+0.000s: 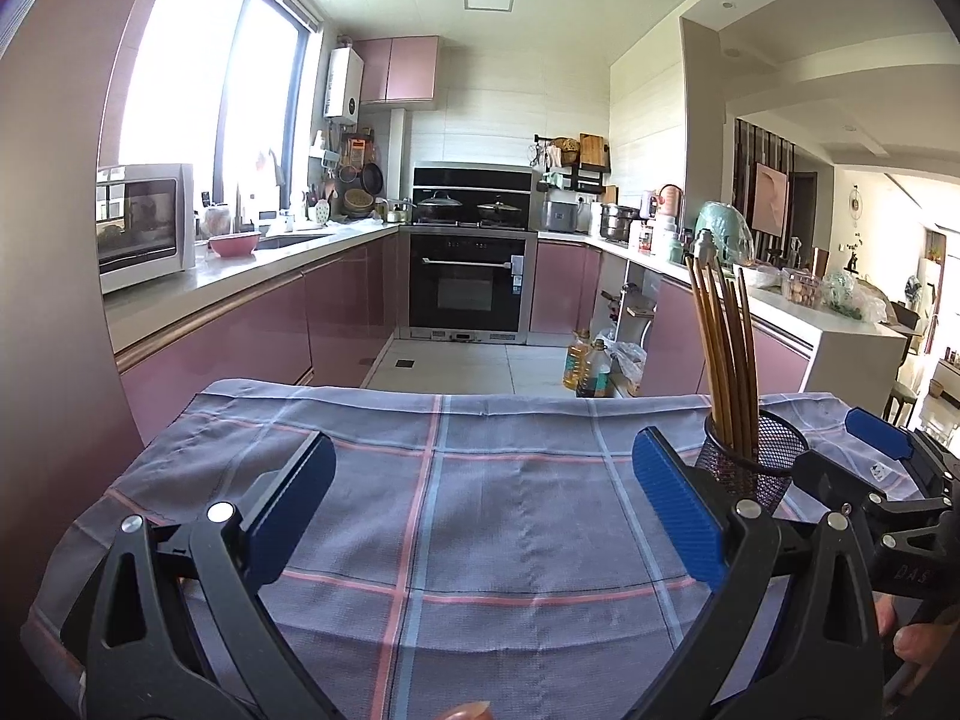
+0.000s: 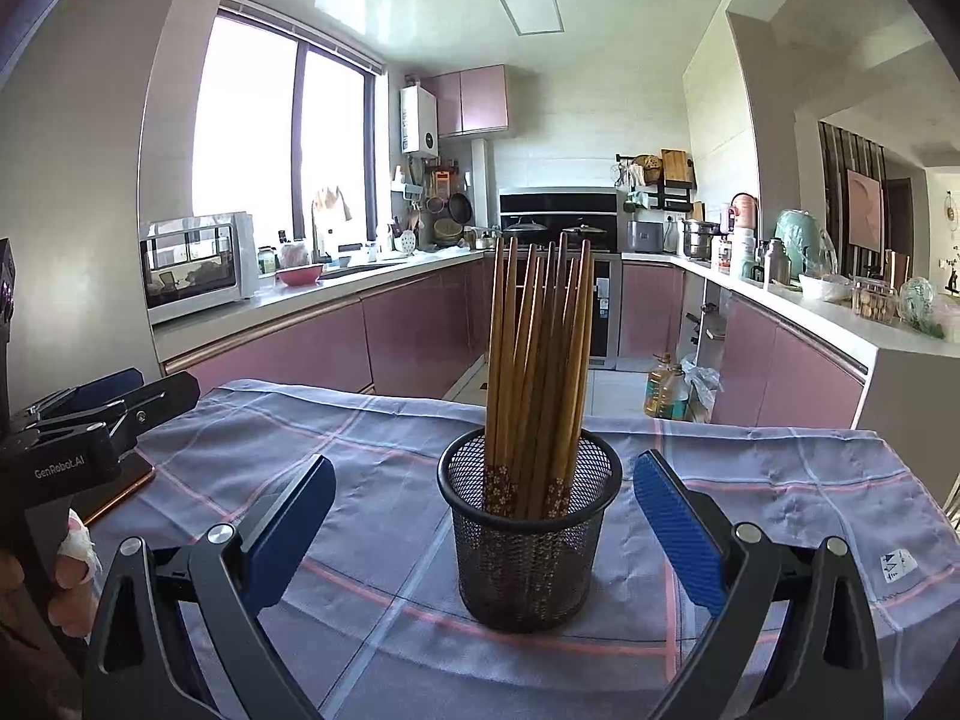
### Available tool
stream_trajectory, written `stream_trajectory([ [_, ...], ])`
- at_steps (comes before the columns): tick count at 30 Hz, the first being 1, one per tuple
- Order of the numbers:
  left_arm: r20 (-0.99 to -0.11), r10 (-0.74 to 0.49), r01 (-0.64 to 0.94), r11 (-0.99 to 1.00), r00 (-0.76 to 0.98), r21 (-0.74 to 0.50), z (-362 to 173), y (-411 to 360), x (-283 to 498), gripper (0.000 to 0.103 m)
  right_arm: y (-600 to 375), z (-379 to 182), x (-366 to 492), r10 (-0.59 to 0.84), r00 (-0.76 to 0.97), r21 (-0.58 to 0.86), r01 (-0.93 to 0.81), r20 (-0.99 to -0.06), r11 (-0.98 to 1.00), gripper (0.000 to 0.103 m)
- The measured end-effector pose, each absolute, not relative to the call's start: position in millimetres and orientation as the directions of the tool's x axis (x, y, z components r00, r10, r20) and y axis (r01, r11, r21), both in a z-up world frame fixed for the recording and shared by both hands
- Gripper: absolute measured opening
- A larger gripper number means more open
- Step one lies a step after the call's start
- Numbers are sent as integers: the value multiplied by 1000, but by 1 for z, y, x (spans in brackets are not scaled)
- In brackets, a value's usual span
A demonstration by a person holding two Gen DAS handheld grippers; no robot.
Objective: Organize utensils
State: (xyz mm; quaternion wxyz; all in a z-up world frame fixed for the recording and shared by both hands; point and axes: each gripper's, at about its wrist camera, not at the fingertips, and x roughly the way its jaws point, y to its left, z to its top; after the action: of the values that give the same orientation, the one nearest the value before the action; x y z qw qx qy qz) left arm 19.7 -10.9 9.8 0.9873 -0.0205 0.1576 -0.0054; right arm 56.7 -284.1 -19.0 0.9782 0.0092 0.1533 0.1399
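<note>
A black mesh cup (image 2: 528,546) stands upright on the plaid cloth (image 2: 372,648), holding several brown chopsticks (image 2: 534,360) that lean slightly apart. My right gripper (image 2: 485,467) is open, and the cup sits between its blue pads (image 2: 678,534) with a gap on each side. In the left wrist view the same cup (image 1: 750,462) and chopsticks (image 1: 726,348) stand to the right, just outside my left gripper (image 1: 483,450). That gripper is open over bare cloth with nothing between its fingers. It also shows at the left edge of the right wrist view as a black left gripper (image 2: 108,402).
The plaid cloth (image 1: 480,510) covers a table whose far edge drops to the kitchen floor. Oil bottles (image 1: 585,366) stand on the floor beyond. Pink cabinets and an oven (image 1: 468,282) lie farther off. A hand with a bandaged finger (image 2: 75,546) holds the left gripper.
</note>
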Motion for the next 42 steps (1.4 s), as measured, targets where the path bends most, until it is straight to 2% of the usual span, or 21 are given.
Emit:
stream_trajectory([
  [23, -281, 37, -41, 999, 959, -8, 5, -18, 18, 98, -287, -14, 49, 251, 937, 67, -242, -242, 968, 96],
  [42, -256, 31, -30, 1000, 966, 9, 7, -25, 13, 97, -287, -14, 50, 249, 938, 70, -240, -239, 968, 96],
])
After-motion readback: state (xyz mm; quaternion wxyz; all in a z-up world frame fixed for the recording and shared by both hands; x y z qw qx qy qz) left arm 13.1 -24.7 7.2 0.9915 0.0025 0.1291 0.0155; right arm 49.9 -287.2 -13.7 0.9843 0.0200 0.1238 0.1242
